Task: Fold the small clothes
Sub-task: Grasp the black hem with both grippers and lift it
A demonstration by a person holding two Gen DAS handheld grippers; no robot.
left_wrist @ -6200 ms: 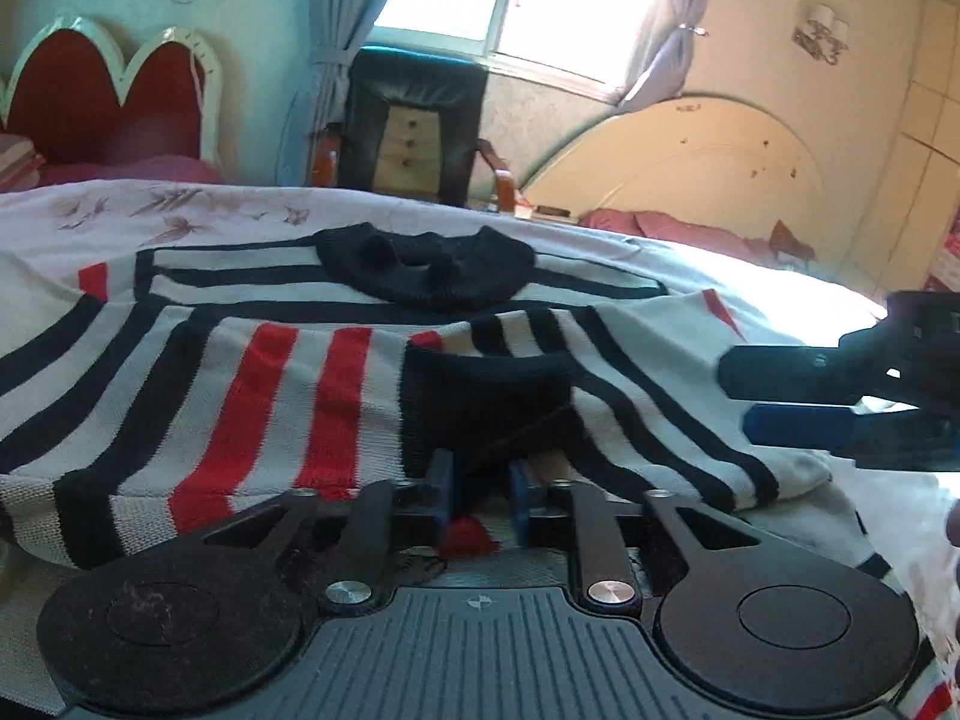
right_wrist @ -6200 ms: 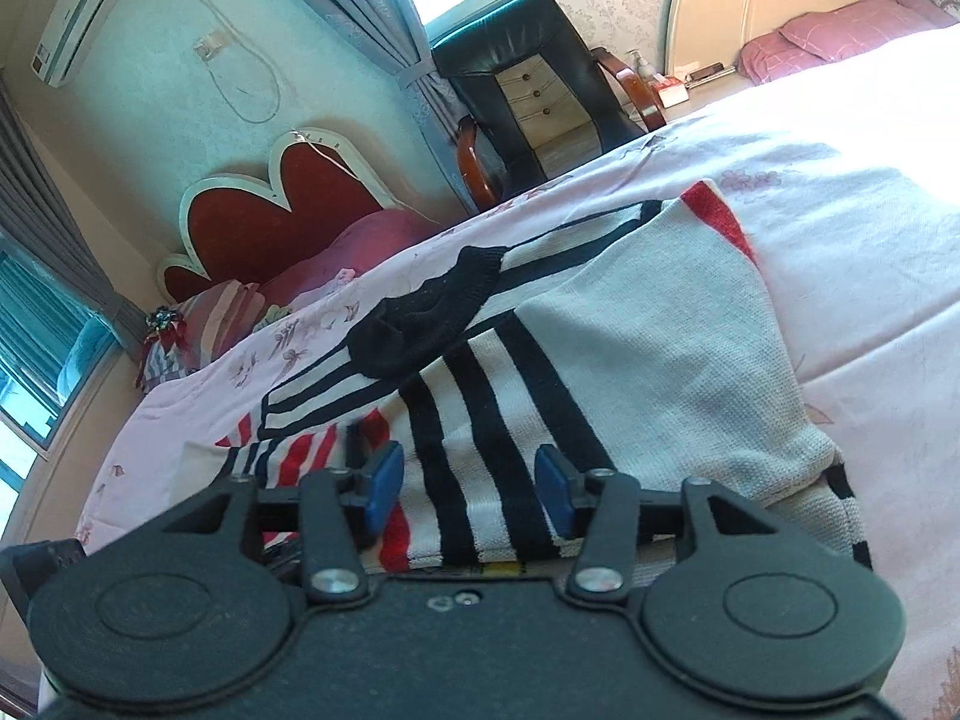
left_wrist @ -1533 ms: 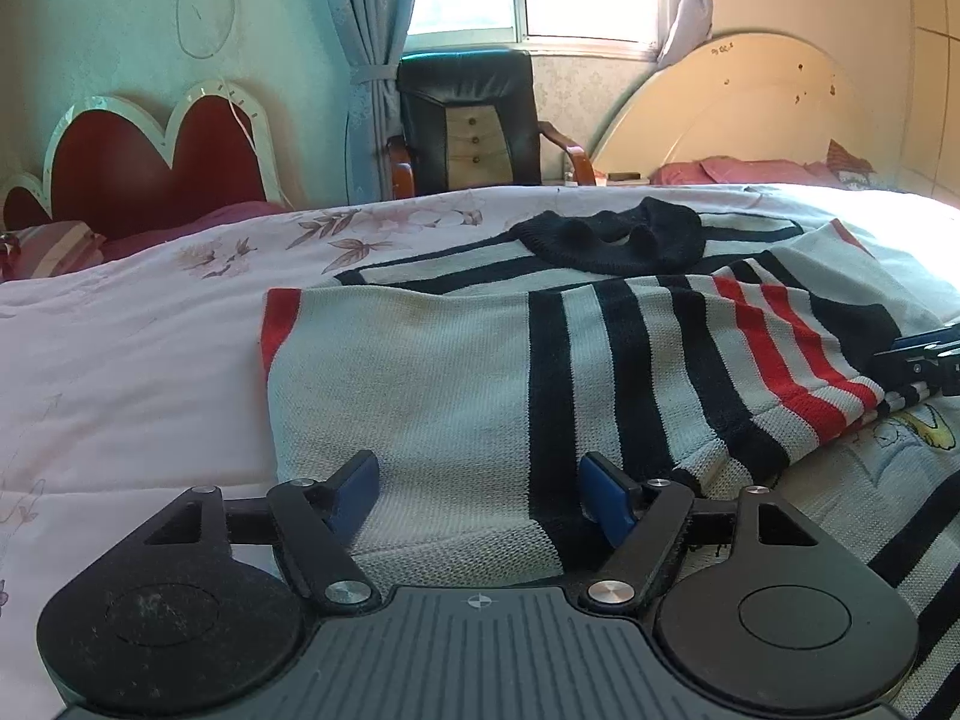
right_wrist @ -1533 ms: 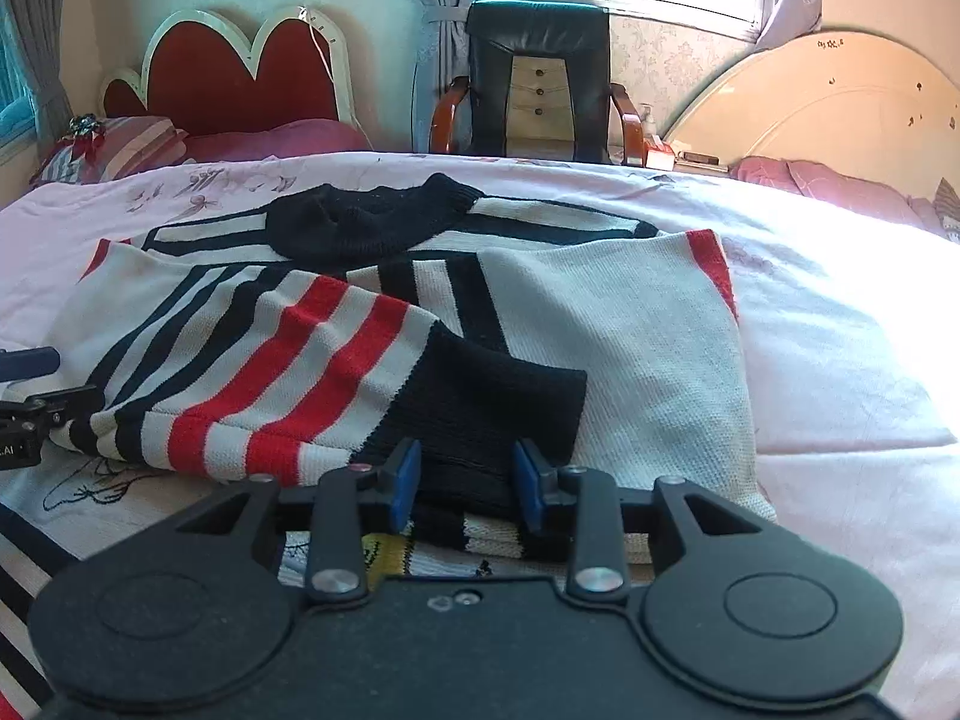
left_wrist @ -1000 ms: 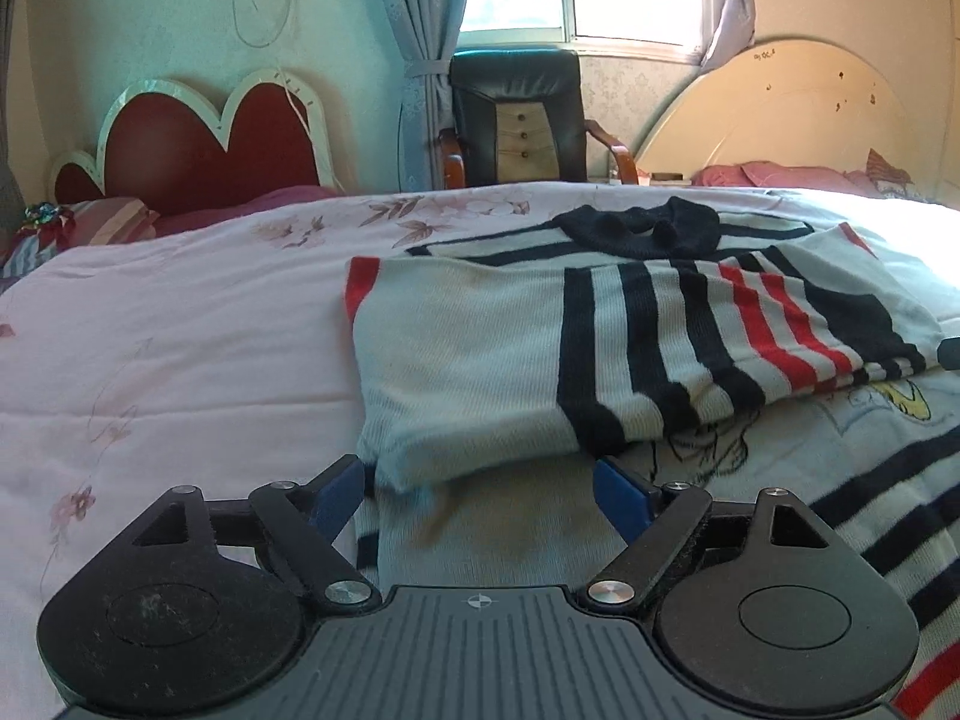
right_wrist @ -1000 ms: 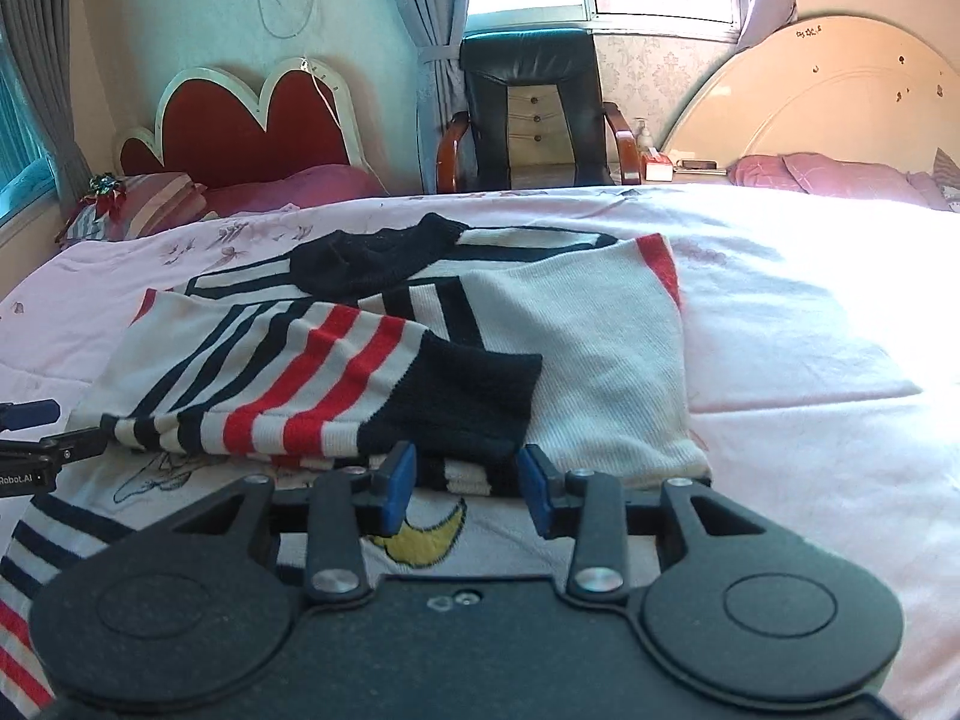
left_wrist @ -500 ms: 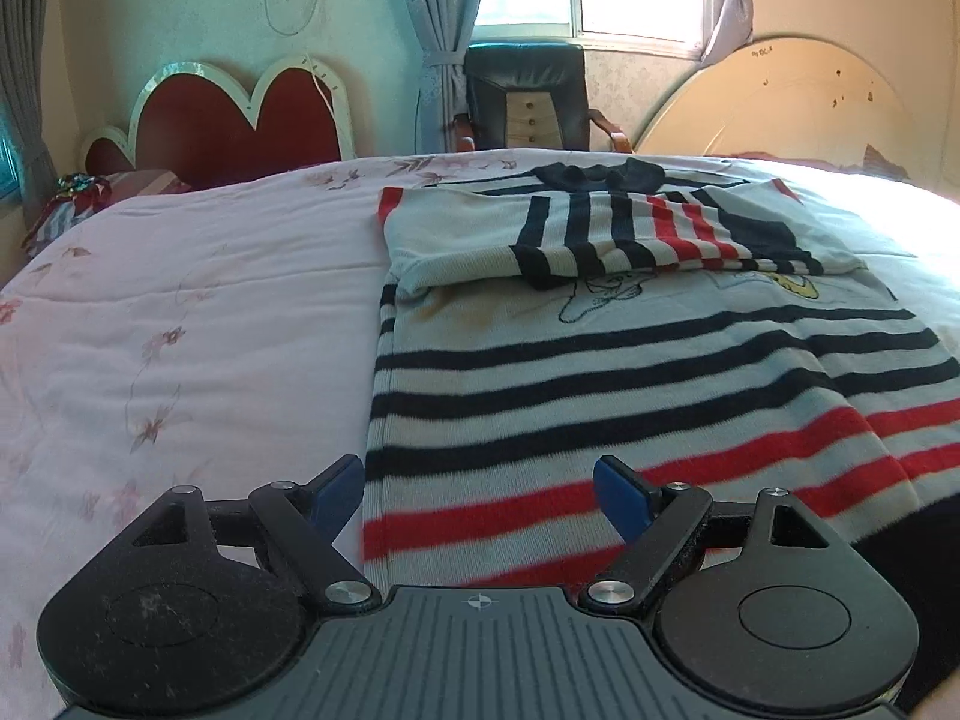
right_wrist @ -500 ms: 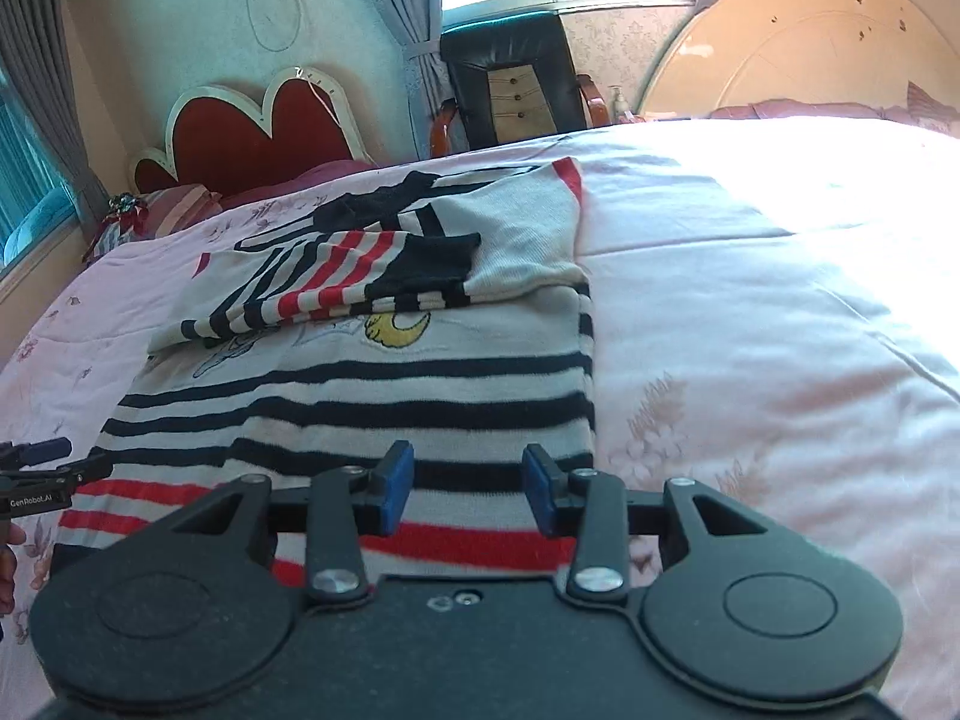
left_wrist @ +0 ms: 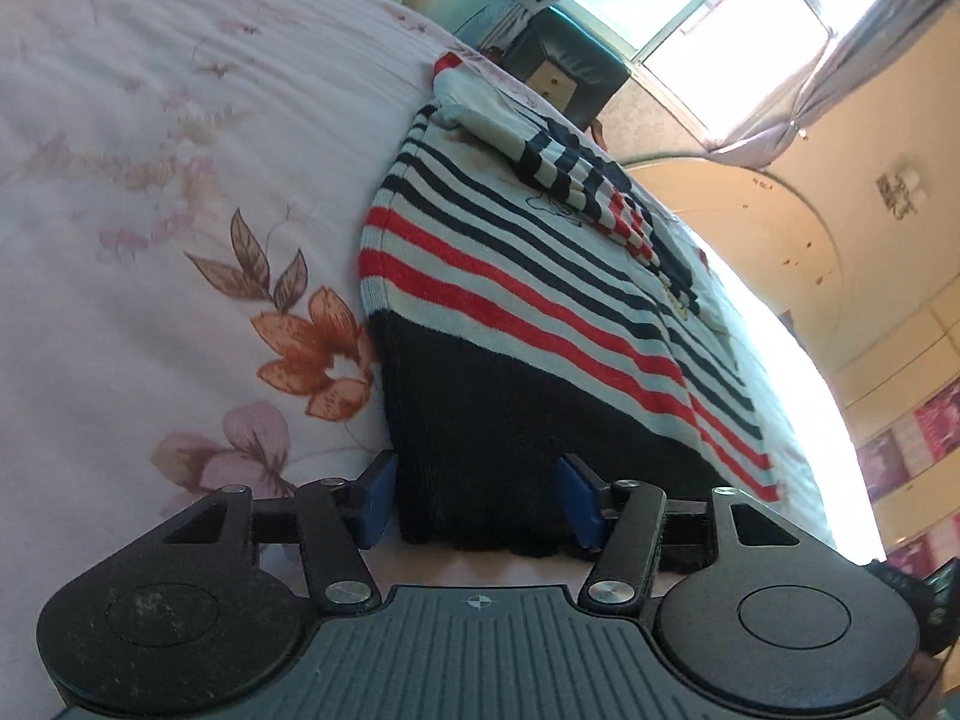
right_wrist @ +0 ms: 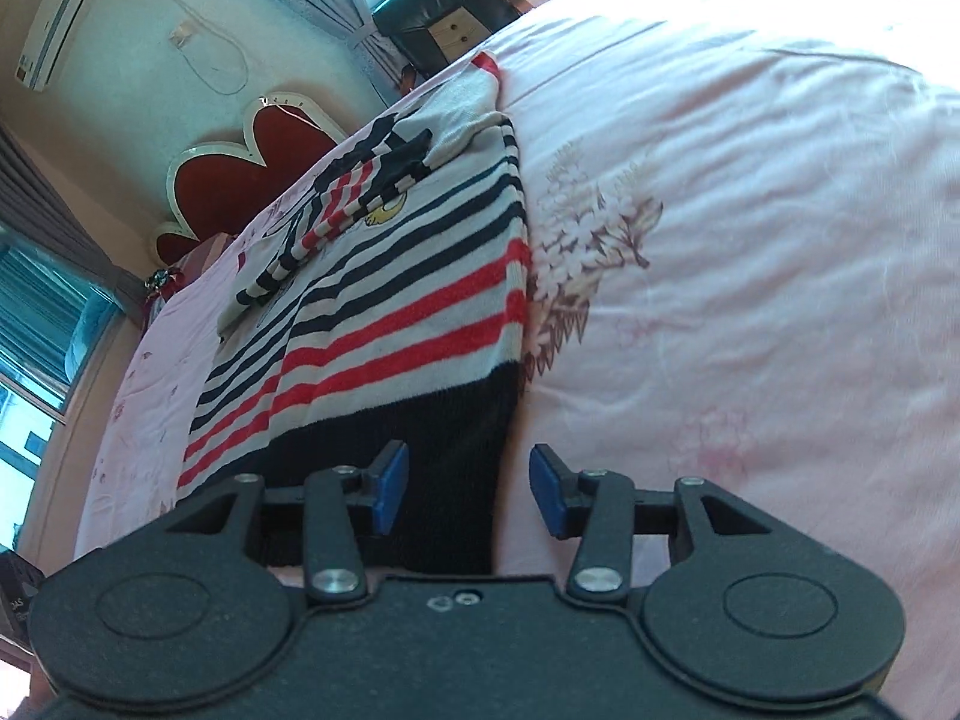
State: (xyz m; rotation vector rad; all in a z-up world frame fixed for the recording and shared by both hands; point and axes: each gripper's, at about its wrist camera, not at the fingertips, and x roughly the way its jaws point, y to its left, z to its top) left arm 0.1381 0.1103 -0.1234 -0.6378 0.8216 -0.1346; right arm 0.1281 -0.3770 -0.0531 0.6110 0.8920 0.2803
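A small striped sweater [left_wrist: 540,276] in white, black and red lies flat on the bed, both sleeves folded across its chest. Its black bottom hem [left_wrist: 480,450] faces me. My left gripper [left_wrist: 474,501] is open, its blue pads on either side of the hem's left corner, low over the bed. In the right wrist view the sweater [right_wrist: 384,300] runs away from me. My right gripper [right_wrist: 465,489] is open, its pads either side of the black hem's right corner [right_wrist: 456,456]. Neither gripper holds cloth.
The pink flowered bedspread [left_wrist: 150,192] surrounds the sweater on all sides [right_wrist: 750,210]. A black chair [left_wrist: 564,69] stands by the window beyond the bed. A red heart-shaped headboard [right_wrist: 252,162] is at the far side.
Both grippers have dropped low and tilted down to the sweater's bottom hem, one at each corner. The right gripper's jaws have opened wider. The sweater has not moved.
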